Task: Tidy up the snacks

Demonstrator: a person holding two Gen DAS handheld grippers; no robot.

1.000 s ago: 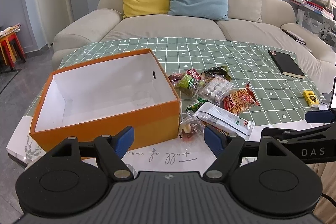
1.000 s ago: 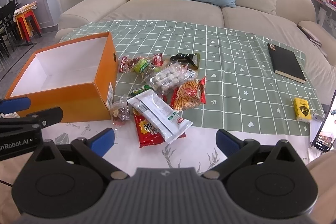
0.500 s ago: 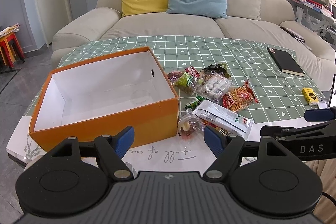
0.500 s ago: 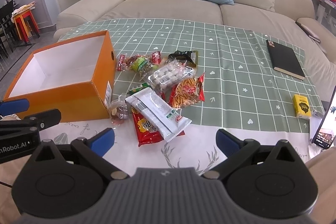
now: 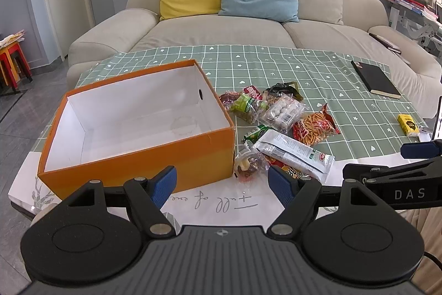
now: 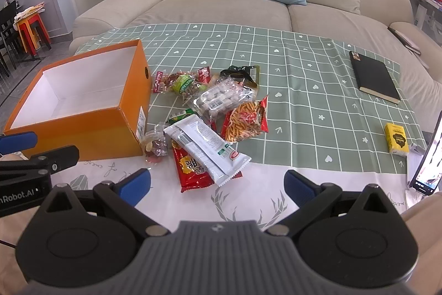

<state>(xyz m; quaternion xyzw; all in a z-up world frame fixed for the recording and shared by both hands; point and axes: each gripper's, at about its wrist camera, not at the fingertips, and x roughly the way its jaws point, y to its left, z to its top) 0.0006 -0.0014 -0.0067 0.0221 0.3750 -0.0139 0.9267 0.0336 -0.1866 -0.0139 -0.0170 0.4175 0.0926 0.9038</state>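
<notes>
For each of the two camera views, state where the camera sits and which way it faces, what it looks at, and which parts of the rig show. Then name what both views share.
Left wrist: behind the open left gripper, facing the sofa, centred on the orange box; the right gripper's finger shows at right.
Right wrist: behind the open right gripper, facing likewise, centred on the snack pile.
Shared: box, snack pile, black notebook.

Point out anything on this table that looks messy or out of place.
The snack packets lie in a loose, overlapping heap beside the orange box, which holds nothing. The white packet rests across a red one. Nothing looks spilled or torn. Both grippers are open and hold nothing.
</notes>
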